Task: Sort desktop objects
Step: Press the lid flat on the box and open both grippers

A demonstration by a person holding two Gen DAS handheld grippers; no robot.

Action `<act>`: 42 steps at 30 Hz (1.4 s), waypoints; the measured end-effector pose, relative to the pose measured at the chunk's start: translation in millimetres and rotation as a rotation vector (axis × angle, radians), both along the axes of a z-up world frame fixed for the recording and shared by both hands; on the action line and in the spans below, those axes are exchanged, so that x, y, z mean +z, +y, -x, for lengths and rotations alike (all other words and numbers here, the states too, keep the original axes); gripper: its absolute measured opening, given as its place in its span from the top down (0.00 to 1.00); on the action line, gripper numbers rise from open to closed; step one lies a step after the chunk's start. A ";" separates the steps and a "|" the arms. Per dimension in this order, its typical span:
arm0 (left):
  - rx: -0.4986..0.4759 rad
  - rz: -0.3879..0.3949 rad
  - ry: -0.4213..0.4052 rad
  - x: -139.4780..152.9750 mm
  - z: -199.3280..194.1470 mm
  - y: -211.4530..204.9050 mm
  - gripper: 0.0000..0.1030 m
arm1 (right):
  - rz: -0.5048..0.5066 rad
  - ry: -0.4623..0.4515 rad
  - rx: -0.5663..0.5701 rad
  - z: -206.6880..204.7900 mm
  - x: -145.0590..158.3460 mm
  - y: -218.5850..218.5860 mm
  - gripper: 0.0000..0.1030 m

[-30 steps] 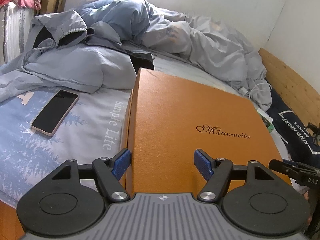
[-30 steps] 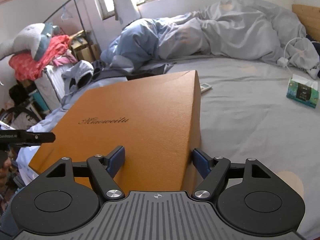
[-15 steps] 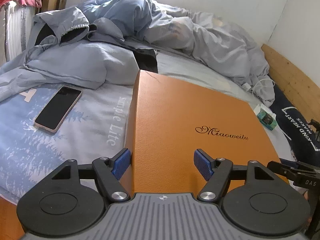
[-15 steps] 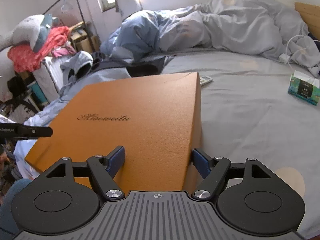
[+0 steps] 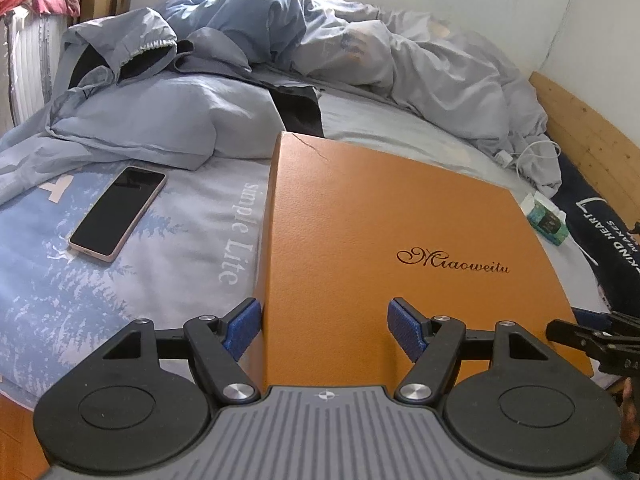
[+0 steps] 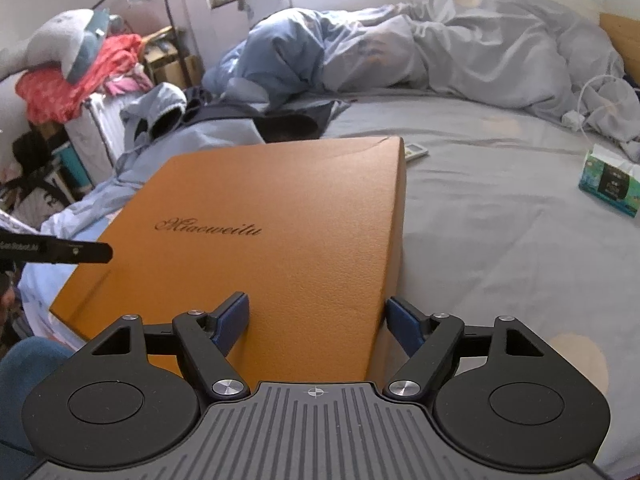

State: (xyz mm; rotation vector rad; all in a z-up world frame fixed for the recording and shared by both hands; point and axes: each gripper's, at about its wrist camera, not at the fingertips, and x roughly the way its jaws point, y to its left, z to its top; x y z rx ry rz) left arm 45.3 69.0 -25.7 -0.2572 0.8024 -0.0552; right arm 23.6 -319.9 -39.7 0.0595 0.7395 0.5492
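The large orange textured box (image 5: 384,240) with script lettering fills the frame centre, resting on the grey bed (image 6: 500,248). The left gripper (image 5: 325,326) and right gripper (image 6: 316,322) each straddle a near corner, fingers spread. Pad contact is hard to make out; the box's near edge is hidden behind the gripper bodies.

Orange box (image 5: 400,240) lid: script lettering "Miaoweitu", dark on orange, legible in both views (image 6: 280,216). Pale blue bedsheet (image 5: 192,248): white print "simple Lite". Dark navy fabric (image 5: 600,232) at bed edge: white "KIND HEART"; second line unreadable.
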 end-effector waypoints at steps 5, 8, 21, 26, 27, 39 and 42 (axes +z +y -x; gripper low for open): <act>0.005 0.011 -0.002 -3.7 -4.2 2.9 0.26 | 0.007 -0.015 0.006 1.7 -0.5 0.9 0.18; 0.008 0.013 -0.016 -2.0 -4.5 2.9 0.25 | 0.007 -0.028 0.009 3.1 0.0 0.7 0.11; -0.076 -0.074 -0.134 7.2 0.9 -22.0 0.24 | 0.029 -0.091 0.049 11.9 0.6 6.4 0.09; -0.123 -0.105 -0.132 0.1 -5.9 -32.4 0.24 | 0.112 -0.137 0.125 22.2 -4.5 22.9 0.09; -0.135 -0.113 -0.132 -2.0 -7.7 -34.2 0.24 | 0.122 -0.137 0.133 23.8 -5.6 25.3 0.09; -0.234 -0.241 -0.127 -15.9 -12.4 -46.7 0.24 | 0.163 -0.097 0.167 26.2 -17.7 35.1 0.03; -0.239 -0.239 -0.121 -15.1 -12.3 -46.4 0.24 | 0.166 -0.092 0.178 26.2 -18.7 36.0 0.01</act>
